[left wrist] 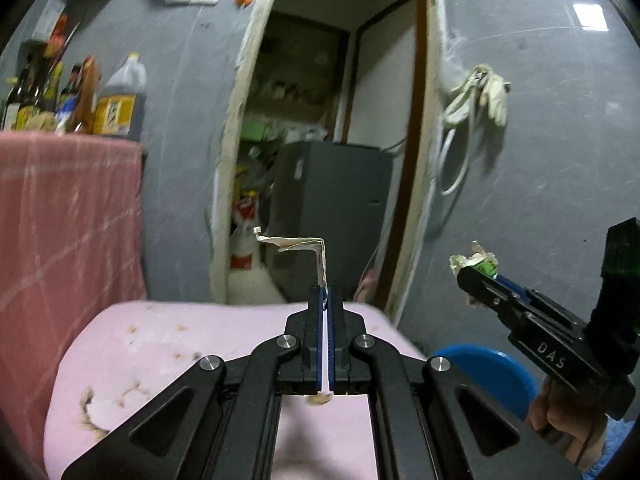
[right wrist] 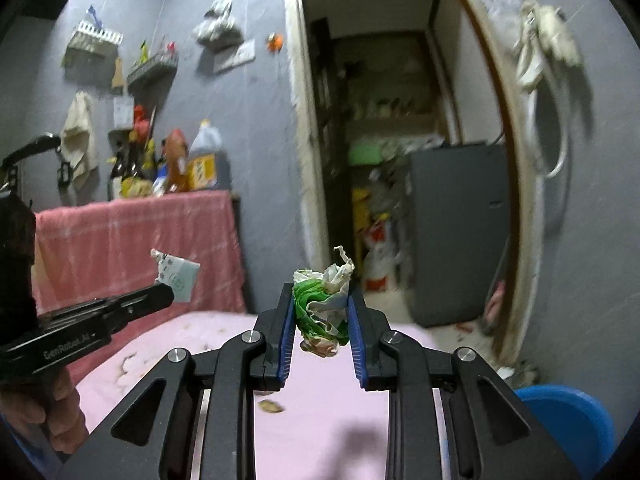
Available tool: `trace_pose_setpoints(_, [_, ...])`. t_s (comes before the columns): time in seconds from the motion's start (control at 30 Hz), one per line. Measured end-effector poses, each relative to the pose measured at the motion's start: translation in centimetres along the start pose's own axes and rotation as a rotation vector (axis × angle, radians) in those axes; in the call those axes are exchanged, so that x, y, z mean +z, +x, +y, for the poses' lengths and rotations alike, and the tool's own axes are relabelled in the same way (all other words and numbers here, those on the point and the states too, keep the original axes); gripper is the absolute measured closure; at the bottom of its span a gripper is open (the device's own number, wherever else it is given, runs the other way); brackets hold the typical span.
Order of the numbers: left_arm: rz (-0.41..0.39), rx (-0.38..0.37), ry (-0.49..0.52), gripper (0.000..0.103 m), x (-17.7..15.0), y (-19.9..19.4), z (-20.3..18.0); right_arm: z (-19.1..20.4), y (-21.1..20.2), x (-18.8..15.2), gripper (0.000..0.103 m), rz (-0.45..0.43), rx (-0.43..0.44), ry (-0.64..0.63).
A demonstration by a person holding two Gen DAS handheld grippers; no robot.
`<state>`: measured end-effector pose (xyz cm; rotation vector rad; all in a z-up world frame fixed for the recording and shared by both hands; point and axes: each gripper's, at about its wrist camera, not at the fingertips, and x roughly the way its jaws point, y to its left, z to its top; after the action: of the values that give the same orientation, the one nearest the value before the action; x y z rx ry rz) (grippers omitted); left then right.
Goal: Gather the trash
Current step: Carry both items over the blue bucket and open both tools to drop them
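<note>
Left gripper: jaws clamped on flat paper scrap; raised above pink table
Right gripper: jaws pinching crumpled green-white wrapper; blue bin beside the table

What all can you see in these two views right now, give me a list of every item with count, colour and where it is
paper scrap: one, white, folded, pinched in the left claw
crumpled wrapper: one, green and white, clamped in the right claw
small table: one, pink top with stains, below both claws
crumb: one, brownish, on the pink top
bin: one, blue, low right of the table
draped counter: one, pink cloth, left wall
bottles: several, dark and yellow, on the counter
refrigerator: one, grey, through the doorway
gloves: pale, count unclear, hanging right of the doorway
left claw: black, blue pads, shut
right claw: black, blue pads, shut on the wrapper
</note>
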<state>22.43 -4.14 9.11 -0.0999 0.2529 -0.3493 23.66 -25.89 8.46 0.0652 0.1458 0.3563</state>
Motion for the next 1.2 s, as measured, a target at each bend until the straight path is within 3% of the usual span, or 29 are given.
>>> trace_pose_setpoints(0.27, [-0.041,-0.077,0.045,0.103,0.8,0.3,-5.2,-3.9,-4.1,0.8,0.081,-0.082,-0.119,0.005])
trace_pose_setpoints(0.47, [-0.035,-0.141,0.046,0.103,0.3,1.6,-8.5,-7.2,-5.9,0.3,0.081,-0.066,-0.237,0.012])
trace_pose_setpoints(0.67, [-0.004,-0.192,0.081,0.103,-0.5,2.7,-12.2,-10.0,-6.6,-0.3,0.081,-0.014,-0.293,0.068])
trace_pose_setpoints(1.2, [0.303,-0.267,0.096,0.103,-5.6,9.4,-17.1,-15.9,-5.2,-3.9,0.080,0.257,-0.340,0.233])
